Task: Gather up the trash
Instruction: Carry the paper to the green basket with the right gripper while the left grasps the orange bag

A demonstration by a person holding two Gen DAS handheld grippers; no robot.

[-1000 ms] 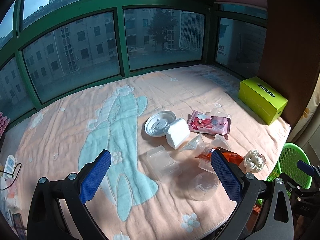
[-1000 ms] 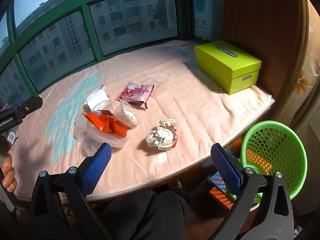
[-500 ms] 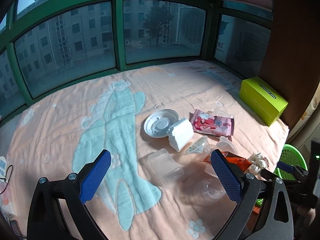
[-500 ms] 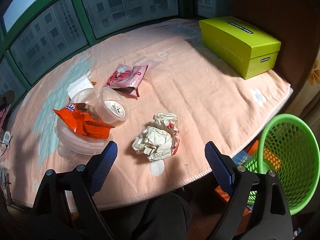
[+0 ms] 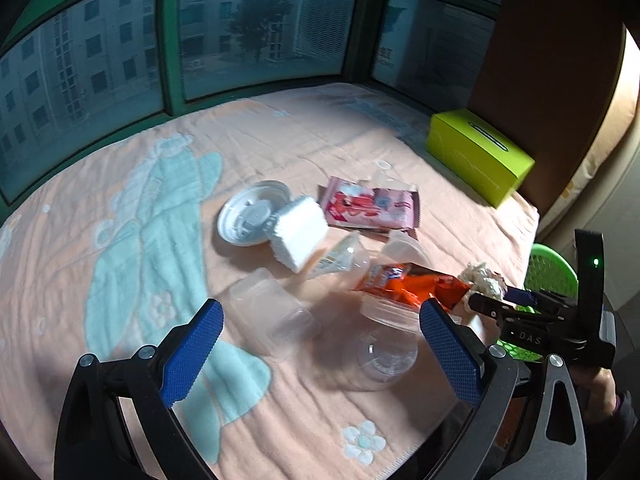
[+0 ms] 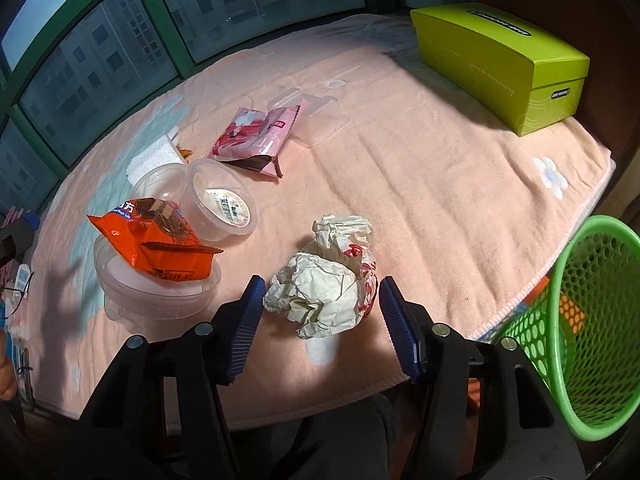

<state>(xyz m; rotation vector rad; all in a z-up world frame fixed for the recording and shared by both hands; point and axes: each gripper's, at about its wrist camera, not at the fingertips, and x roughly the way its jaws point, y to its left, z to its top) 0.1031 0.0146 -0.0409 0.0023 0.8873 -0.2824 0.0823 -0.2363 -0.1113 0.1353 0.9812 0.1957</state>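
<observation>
The right gripper (image 6: 322, 304) is tilted down over the near edge of the worktop (image 6: 440, 168), its jaws closing around the paper wad (image 6: 324, 280). The wad lies between the two blue pads, which stand just beside it on either side; whether they press it yet cannot be told. The wad rests on the peach towel (image 6: 400, 200) that covers the worktop, close to the near edge.

Left of the wad an orange wrapper (image 6: 156, 248) lies across a clear tub (image 6: 160, 292), and a small clear cup (image 6: 222, 204) with a printed label lies on its side touching the wrapper. Farther back is a pink packet (image 6: 256, 136), with a flat clear tray (image 6: 316, 116) just behind it. A green box (image 6: 500, 52) sits at the far right corner. A green basket (image 6: 592, 320) stands off the right edge, below the worktop.

The left gripper (image 5: 320, 356) hovers with its jaws wide apart and nothing between them, above a clear box (image 5: 272, 316) and a clear cup (image 5: 380, 356) near the near edge. Beyond these lie a white foam block (image 5: 298, 232) and a round lid (image 5: 252, 212), touching each other near the middle.
</observation>
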